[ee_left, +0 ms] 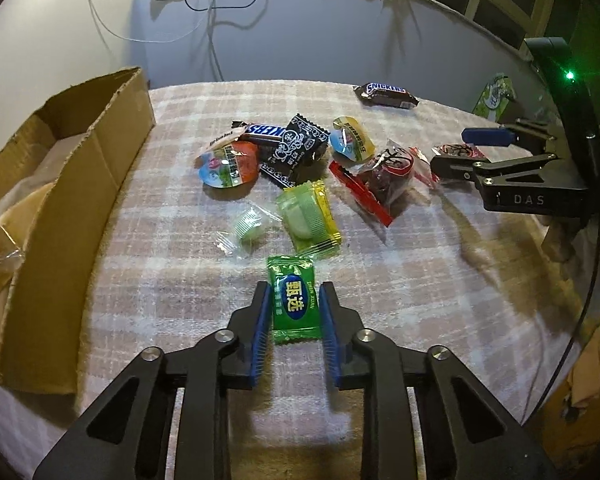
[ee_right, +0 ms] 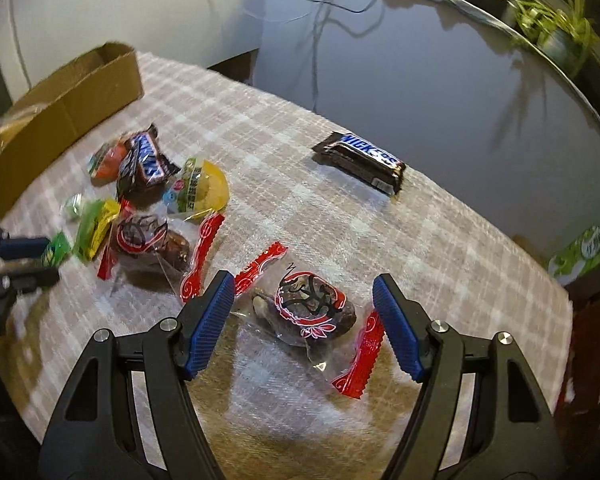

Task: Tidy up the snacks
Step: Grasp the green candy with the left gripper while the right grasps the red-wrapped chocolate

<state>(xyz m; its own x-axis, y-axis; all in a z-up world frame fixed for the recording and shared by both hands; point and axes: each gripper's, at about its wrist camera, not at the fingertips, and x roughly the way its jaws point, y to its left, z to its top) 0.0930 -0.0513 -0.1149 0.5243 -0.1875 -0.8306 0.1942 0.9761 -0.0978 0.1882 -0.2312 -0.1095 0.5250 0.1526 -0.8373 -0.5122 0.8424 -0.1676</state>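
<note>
Cardboard box (ee_left: 80, 184) at the cloth's left edge, snacks heaped beside it.
My right gripper (ee_right: 304, 324) gapes wide around a red-trimmed date packet (ee_right: 306, 312), touching nothing; my left gripper (ee_left: 294, 320) brackets the green candy (ee_left: 293, 300), pads just clear.

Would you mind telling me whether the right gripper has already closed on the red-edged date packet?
No, the right gripper is open, its blue pads standing apart on either side of the date packet, which lies on the checked cloth.
</note>
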